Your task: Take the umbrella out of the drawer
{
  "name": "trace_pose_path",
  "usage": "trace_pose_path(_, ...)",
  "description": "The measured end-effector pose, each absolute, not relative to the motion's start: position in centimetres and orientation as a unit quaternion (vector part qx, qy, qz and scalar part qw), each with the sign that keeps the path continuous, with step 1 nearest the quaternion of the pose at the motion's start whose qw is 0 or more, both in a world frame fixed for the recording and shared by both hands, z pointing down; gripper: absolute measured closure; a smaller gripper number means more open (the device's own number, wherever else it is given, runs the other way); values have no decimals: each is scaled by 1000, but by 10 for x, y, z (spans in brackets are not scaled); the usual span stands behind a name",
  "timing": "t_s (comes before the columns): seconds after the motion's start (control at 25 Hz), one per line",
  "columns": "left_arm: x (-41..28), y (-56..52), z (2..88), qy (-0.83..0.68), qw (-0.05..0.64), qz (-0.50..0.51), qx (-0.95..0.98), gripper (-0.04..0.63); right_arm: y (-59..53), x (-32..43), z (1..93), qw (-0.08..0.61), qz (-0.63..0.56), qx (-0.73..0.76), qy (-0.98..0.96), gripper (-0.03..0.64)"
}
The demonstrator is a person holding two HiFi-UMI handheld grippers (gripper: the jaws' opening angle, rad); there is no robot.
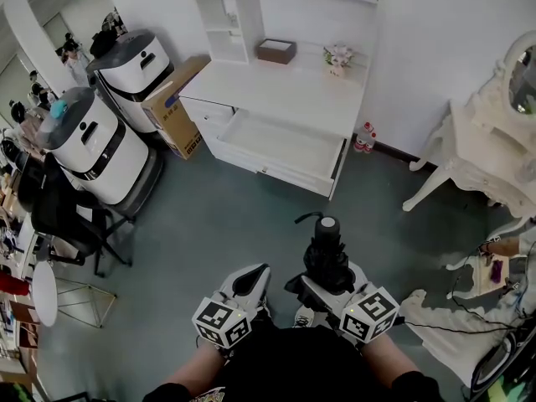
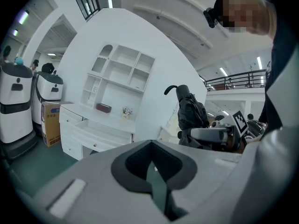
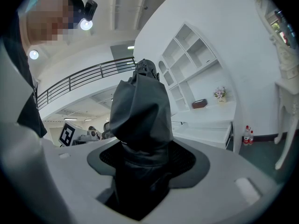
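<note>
Now the folded black umbrella (image 1: 328, 256) is out of the drawer (image 1: 280, 145), standing upright in the lower middle of the head view, its curved handle pointing toward the top of the frame. The right gripper (image 1: 321, 289) is clamped around the umbrella's lower wrapped part, jaws set wide by the bundled fabric. Just left of it, the left gripper (image 1: 249, 279) holds nothing, its jaws drawn together. The white drawer hangs pulled open in the upper middle of the frame, well apart from the umbrella, under a white desk (image 1: 276, 86). A cardboard box (image 1: 176, 107) stands at the desk's left end.
</note>
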State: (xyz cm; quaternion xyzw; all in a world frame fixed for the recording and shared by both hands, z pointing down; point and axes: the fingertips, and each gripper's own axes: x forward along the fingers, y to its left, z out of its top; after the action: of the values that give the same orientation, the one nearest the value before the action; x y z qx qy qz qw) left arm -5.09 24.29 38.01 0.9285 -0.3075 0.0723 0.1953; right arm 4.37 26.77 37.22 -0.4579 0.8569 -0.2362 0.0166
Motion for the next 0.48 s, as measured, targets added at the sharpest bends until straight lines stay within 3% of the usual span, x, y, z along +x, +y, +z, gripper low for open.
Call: trace_pose_path(0.48,-47,243,382,-307,196,75,928,594,267,45,374,11,-232,-454,860,314)
